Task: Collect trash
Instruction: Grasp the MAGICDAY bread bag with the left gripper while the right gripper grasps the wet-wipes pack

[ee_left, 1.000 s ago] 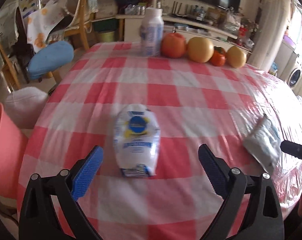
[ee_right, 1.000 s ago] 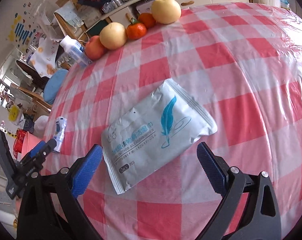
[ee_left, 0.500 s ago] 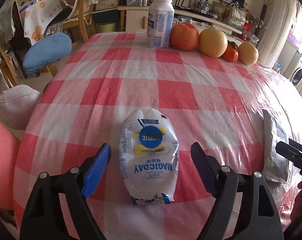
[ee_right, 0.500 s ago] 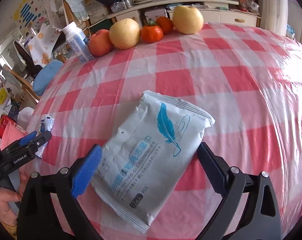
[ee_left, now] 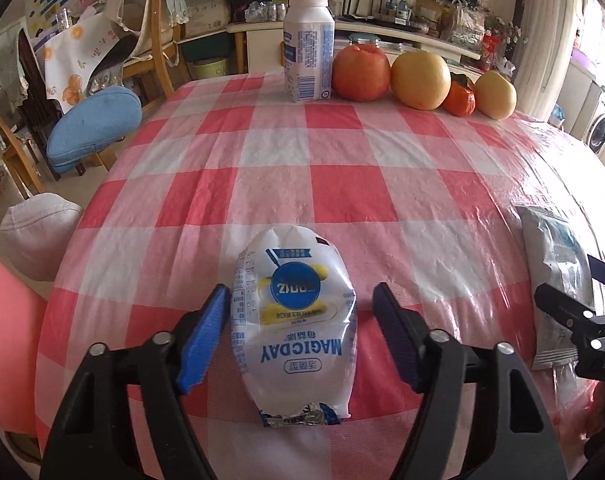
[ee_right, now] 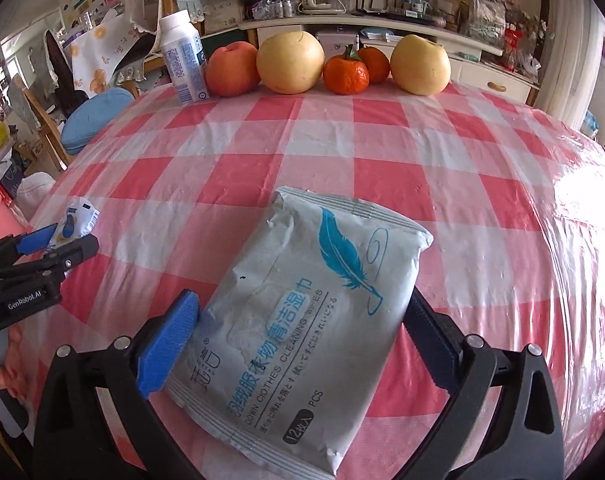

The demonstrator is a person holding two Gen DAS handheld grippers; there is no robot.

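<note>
Blue-padded left claw (ee_left: 298,334) has been closing around the pouch (ee_left: 294,328).

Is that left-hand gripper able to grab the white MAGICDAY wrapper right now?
Probably yes. The MAGICDAY wrapper already lies between the left gripper's closing fingers, nothing else in between.

Red-and-white checked tablecloth (ee_left: 342,184): glossy, crinkled plastic film. White crumpled snack wrapper (ee_left: 292,320): shiny plastic, torn foil-like edge. Grey wet-wipes pouch with blue feather print (ee_right: 302,320): matt, wrinkled plastic. White milk bottle (ee_left: 307,46): smooth plastic. Left gripper (ee_left: 298,336): matt black plastic; finger pads (ee_left: 204,340) ribbed blue.
</note>
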